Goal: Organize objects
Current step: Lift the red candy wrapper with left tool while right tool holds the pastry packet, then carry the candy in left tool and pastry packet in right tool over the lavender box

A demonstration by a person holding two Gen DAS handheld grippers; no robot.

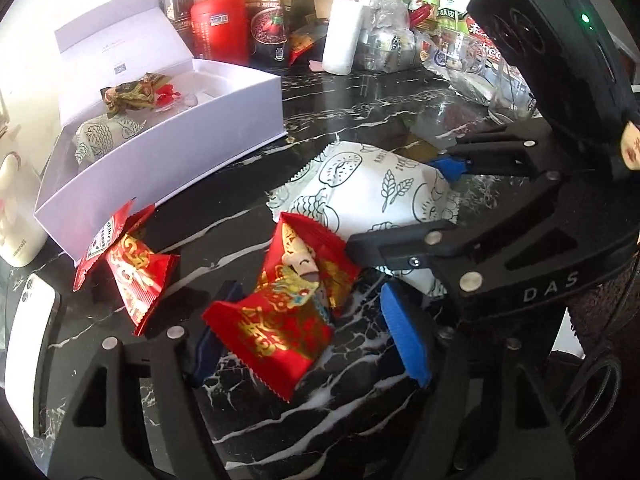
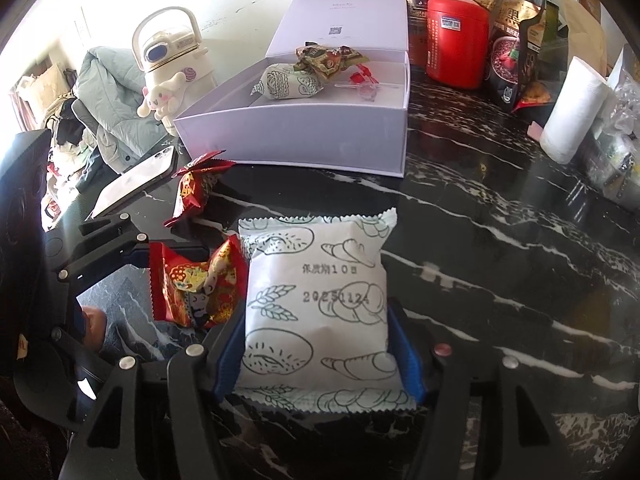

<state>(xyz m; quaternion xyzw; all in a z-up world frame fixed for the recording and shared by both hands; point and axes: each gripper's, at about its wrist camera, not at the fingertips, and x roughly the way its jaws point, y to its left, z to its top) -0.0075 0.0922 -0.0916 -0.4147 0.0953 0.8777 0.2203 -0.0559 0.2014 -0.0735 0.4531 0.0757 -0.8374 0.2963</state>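
Note:
A white bread packet (image 2: pixel 316 312) with line drawings lies on the black marble counter (image 2: pixel 500 260); my right gripper (image 2: pixel 316 356) has its blue pads against both its sides. It also shows in the left wrist view (image 1: pixel 384 200) with the right gripper (image 1: pixel 416 216) around it. My left gripper (image 1: pixel 308 340) is open around a red snack packet (image 1: pixel 280 320), which shows in the right wrist view (image 2: pixel 196 284) too. The open white box (image 1: pixel 160 152) (image 2: pixel 296 132) holds another bread packet (image 2: pixel 286 84) and brown-wrapped sweets (image 2: pixel 324 58).
Two more red packets (image 1: pixel 128 264) lie by the box's front corner. A white phone (image 1: pixel 28 344) lies at the left. A red canister (image 2: pixel 456 40), snack bags, a paper roll (image 2: pixel 572 108) and plastic-wrapped goods line the back. A cream kettle with a plush toy (image 2: pixel 164 56) stands left.

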